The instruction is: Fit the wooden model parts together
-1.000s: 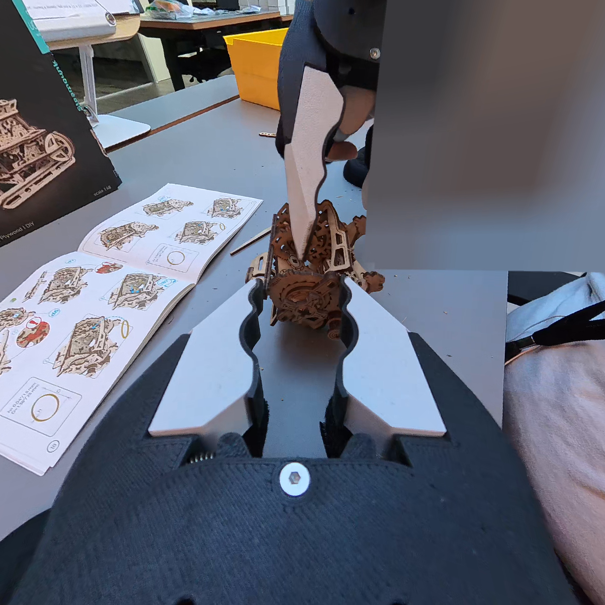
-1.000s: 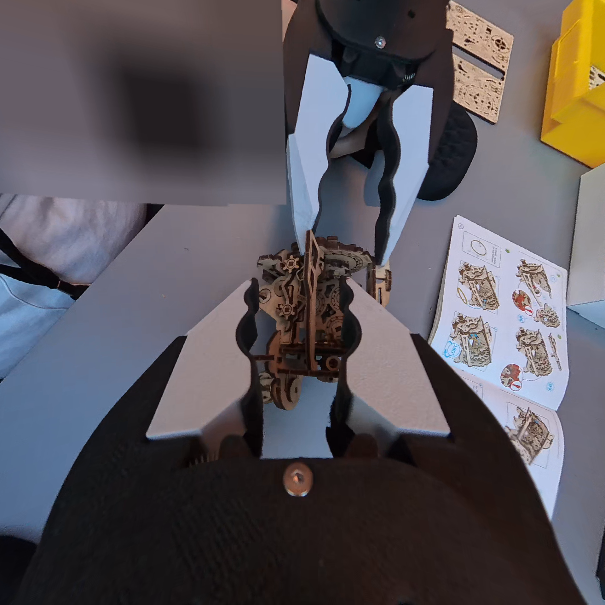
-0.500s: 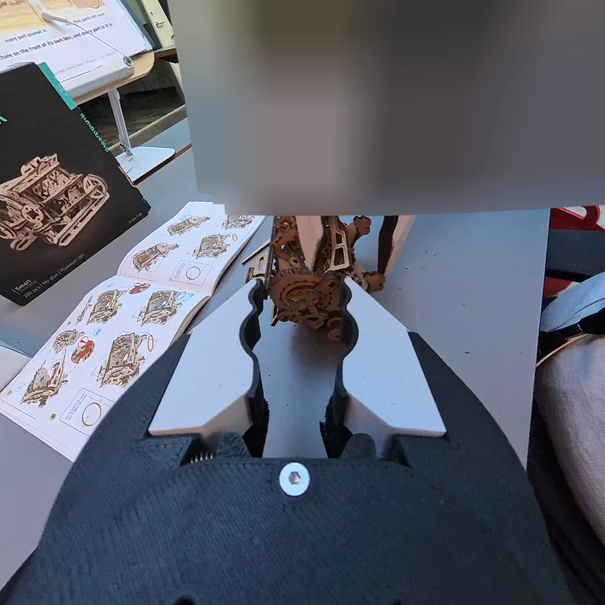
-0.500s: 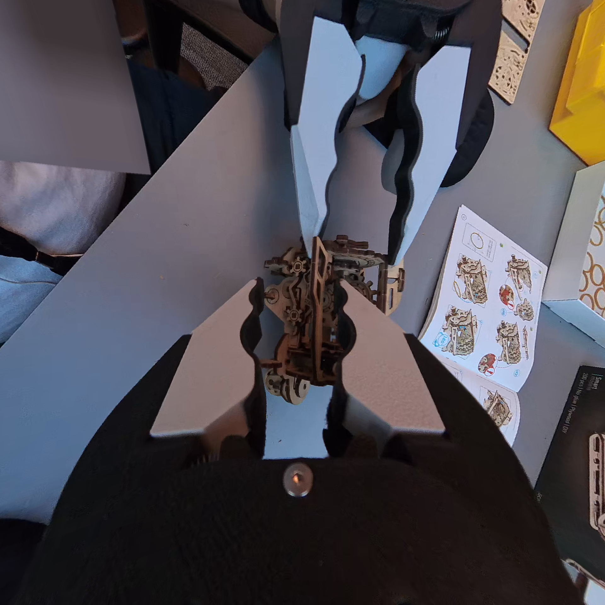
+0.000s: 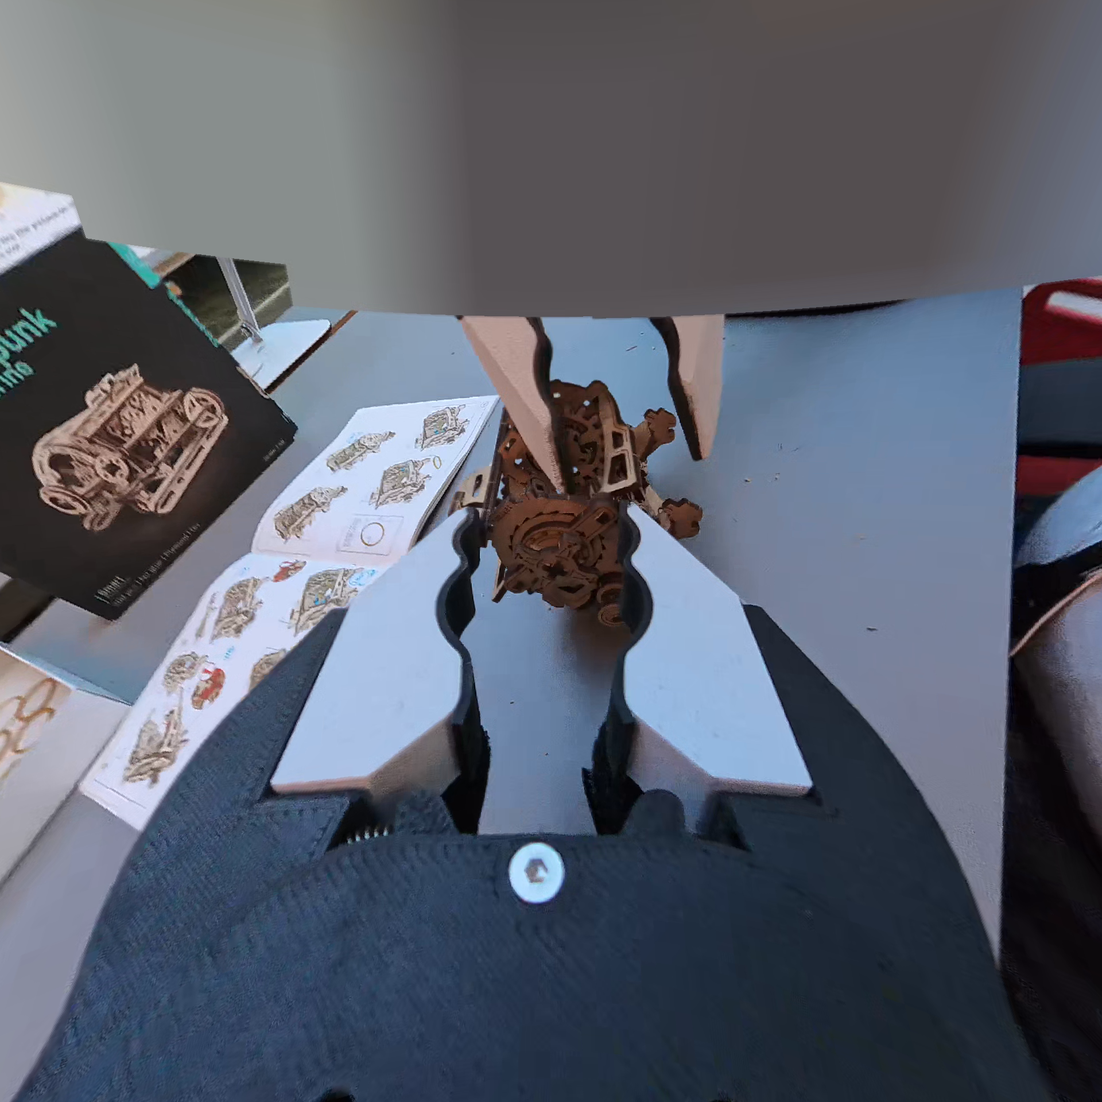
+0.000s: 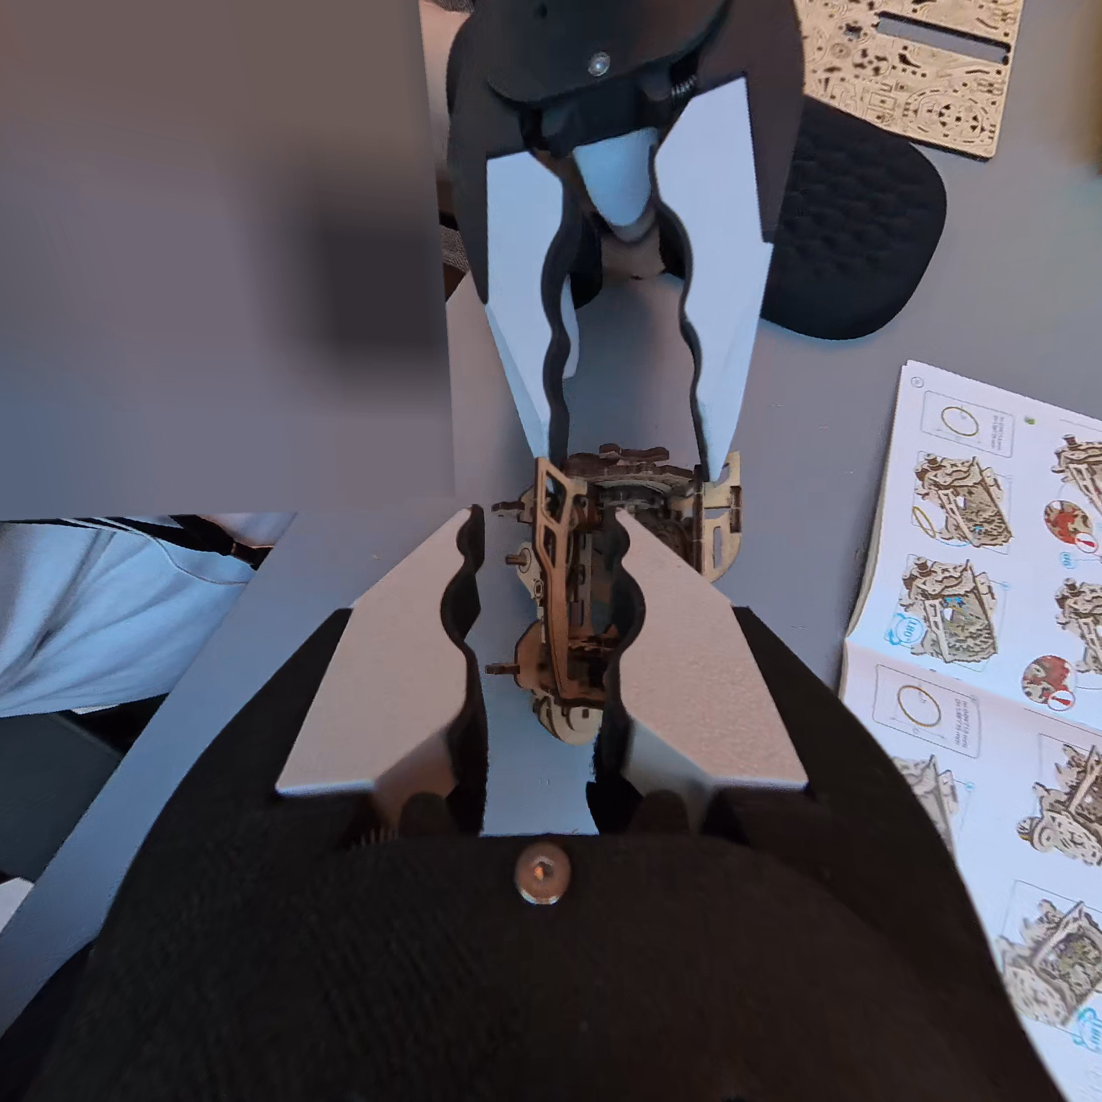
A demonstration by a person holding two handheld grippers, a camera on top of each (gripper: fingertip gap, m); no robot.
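- The left gripper (image 5: 545,525) is clamping its white jaws on the gear-covered end of the brown laser-cut wooden model (image 5: 560,554), which is sitting between both grippers over the grey bench (image 5: 835,536).
- The right gripper (image 6: 545,525) is holding its jaws partly open around the model's (image 6: 572,602) other end; one finger (image 6: 662,620) is touching it, and whether they are gripping I cannot tell.
- An open white instruction booklet (image 5: 334,525) is lying just beside the model.
- A black kit box (image 5: 113,429) is standing farther off.
- A pale plywood parts sheet (image 6: 912,65) is lying behind the left gripper (image 6: 632,465).
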